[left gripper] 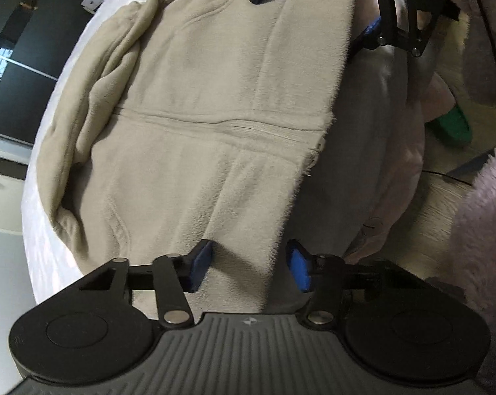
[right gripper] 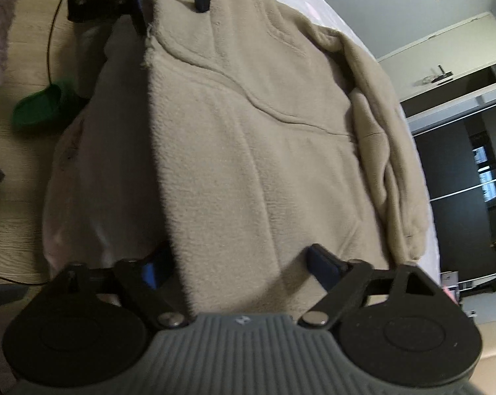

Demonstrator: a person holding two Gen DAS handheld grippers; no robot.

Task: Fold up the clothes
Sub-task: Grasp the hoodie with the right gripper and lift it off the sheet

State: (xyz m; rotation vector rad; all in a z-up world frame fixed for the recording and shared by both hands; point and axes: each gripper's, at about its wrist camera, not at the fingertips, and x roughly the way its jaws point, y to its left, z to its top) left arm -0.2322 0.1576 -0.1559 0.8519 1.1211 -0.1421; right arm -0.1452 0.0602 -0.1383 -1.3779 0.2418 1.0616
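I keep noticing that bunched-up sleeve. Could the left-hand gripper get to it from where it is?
Probably yes. The left gripper sits open astride the beige fleece jacket's hem, and the bunched sleeve lies uncovered along the jacket's far side, nothing lying between.

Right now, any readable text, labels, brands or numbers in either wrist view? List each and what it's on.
No readable text in either view.
A small pale emblem on the left gripper body: a logo mark, no letters.
The same emblem on the right gripper body: no letters.
The beige fleece jacket: no tag or print showing.
Items on the far shelf: too small and blurred to read.
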